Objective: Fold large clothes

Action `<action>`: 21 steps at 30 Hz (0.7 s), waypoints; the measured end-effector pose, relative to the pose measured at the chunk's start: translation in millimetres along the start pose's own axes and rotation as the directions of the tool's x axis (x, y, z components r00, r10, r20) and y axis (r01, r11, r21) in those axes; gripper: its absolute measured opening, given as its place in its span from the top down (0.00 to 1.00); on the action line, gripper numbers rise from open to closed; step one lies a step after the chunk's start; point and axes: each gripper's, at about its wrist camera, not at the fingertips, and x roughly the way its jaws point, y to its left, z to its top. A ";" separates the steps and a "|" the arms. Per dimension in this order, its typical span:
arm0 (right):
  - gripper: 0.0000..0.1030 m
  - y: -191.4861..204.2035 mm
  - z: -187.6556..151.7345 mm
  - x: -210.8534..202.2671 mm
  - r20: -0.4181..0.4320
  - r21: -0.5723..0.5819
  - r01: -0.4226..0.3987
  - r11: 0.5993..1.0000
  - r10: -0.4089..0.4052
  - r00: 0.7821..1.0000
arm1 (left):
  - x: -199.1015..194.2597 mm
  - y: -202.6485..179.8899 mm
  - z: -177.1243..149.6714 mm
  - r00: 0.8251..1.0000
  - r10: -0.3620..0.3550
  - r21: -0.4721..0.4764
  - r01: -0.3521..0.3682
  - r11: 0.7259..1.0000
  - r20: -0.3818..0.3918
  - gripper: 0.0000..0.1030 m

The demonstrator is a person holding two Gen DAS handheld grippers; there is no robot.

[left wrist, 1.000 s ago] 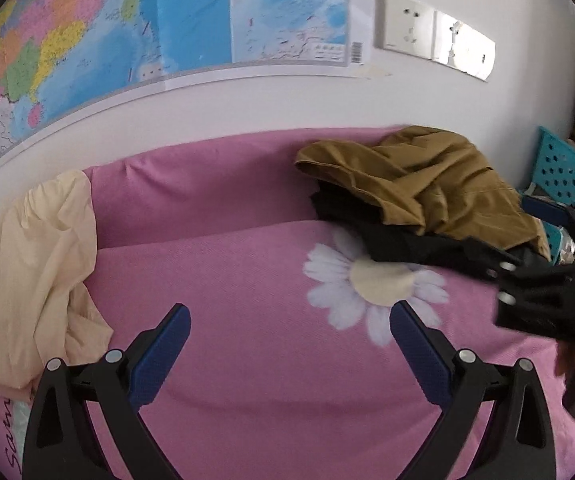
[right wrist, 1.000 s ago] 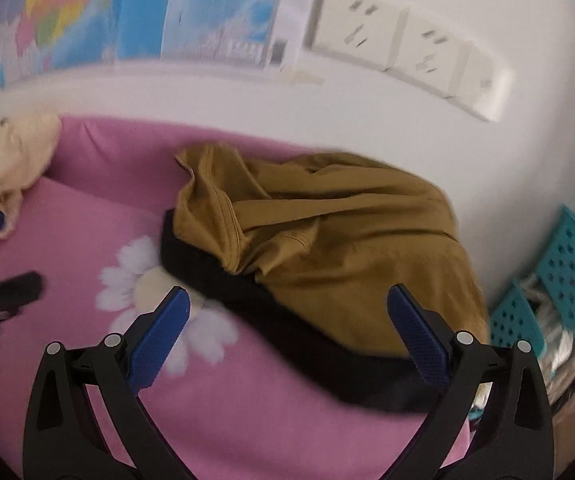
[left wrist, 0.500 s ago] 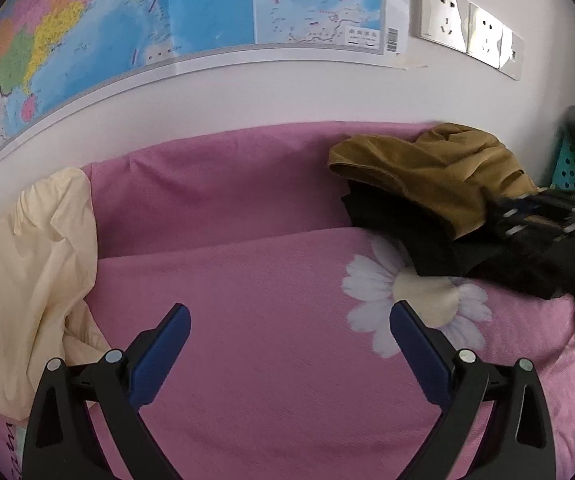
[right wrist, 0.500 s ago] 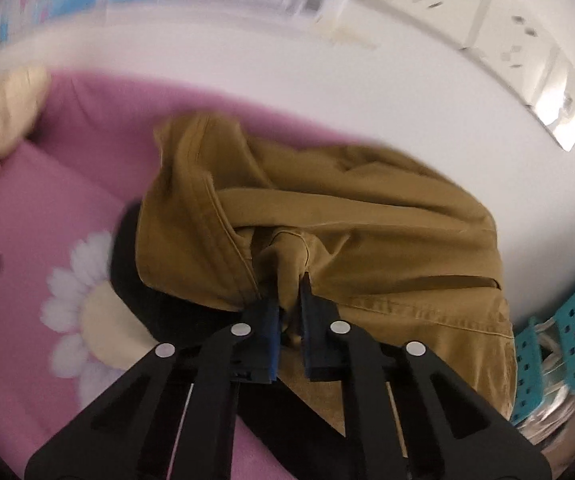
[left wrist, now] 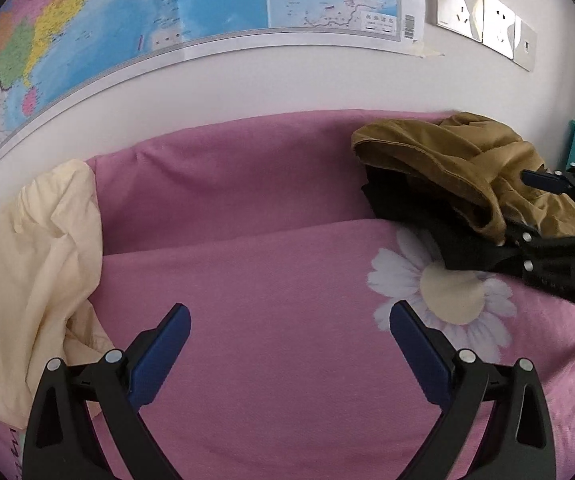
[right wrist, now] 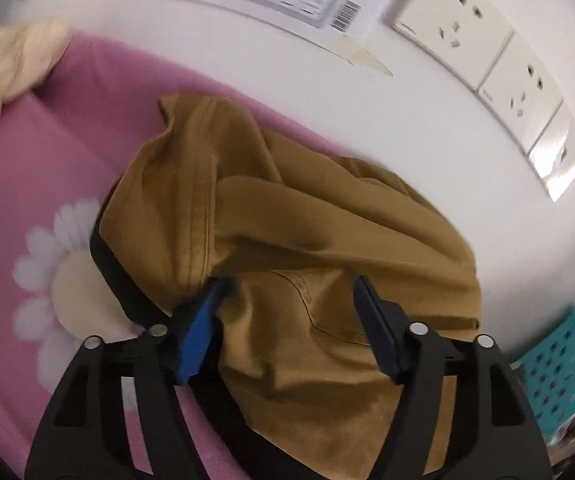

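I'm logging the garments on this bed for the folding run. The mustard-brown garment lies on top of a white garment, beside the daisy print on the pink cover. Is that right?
Not quite. The mustard-brown garment lies on top of a black garment, not a white one; the right wrist view shows its dark edge underneath. The rest holds: the pile sits beside the daisy print on the pink cover.

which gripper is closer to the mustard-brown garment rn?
Right. The right gripper is on the mustard-brown garment, its fingers open with the cloth bunched between them. The left gripper hangs open above bare pink sheet, well off to the garment's left.
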 end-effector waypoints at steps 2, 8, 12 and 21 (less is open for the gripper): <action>0.29 -6.0 -11.7 -8.7 0.011 0.030 -0.035 0.999 0.035 0.999 | 2.0 4.1 -0.5 1.000 0.008 -0.004 -0.008 1.000 -0.001 0.06; 0.21 12.1 -28.1 -8.7 0.011 -0.045 0.056 0.997 -0.055 0.998 | 8.8 6.4 -1.1 1.000 0.000 -0.004 0.000 1.000 -0.016 0.06; 0.24 22.0 -13.1 11.3 0.023 -0.069 0.087 0.994 -0.086 0.996 | 15.4 -0.6 -3.1 1.000 0.013 0.020 -0.012 1.000 -0.026 0.06; 0.93 -22.9 10.5 -29.1 0.090 0.068 -0.107 0.992 0.100 0.991 | 11.0 -5.5 6.5 1.000 -0.006 0.055 0.004 0.998 0.024 0.06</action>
